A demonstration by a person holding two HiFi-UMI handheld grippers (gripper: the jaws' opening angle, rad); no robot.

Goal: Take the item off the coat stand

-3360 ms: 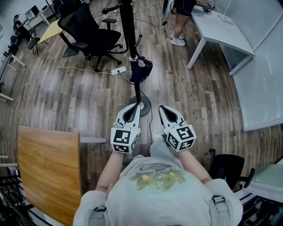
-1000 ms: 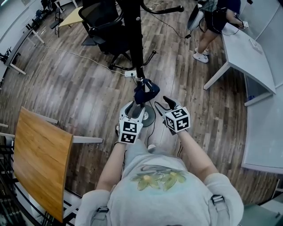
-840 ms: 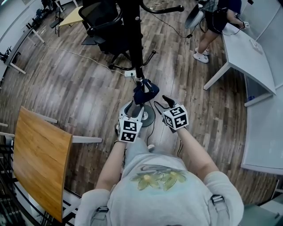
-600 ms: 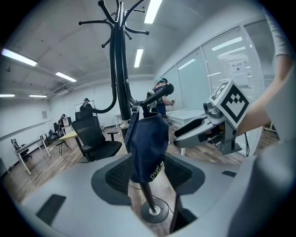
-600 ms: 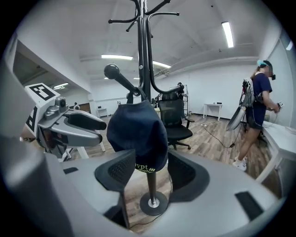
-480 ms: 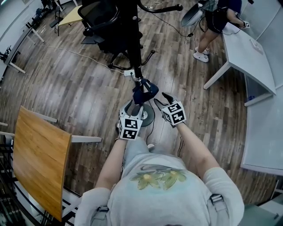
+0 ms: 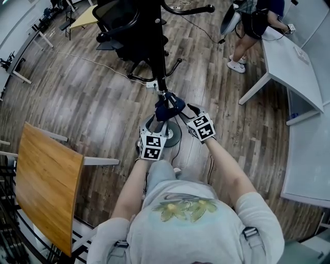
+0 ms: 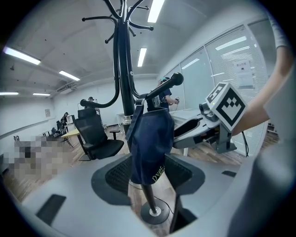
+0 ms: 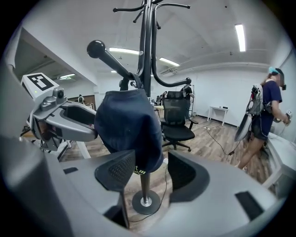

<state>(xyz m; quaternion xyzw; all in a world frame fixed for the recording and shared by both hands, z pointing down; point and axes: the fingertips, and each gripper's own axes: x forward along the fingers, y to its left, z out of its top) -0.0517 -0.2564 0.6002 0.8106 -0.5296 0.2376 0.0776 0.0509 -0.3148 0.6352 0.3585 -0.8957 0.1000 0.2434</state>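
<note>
Closing in: the navy cap (image 8: 150,139) hangs from the coat stand's (image 7: 156,56) low hook (image 9: 113,62). Left claw (image 7: 153,125) and right claw (image 7: 191,110) are near the cap, jaws apart, empty. Next, likely: clamp the cap, lift clear.

Bright, even indoor light falls from long white ceiling light strips (image 8: 155,9), at twelve o'clock in the left gripper view and two o'clock in the right gripper view. The glossy brown wood-plank floor (image 7: 77,98) shows a pale sheen. The dark navy fabric cap (image 8: 150,139) reads almost black. Fisheye bending curves every edge, and the gripper-view corners vignette to black.
</note>
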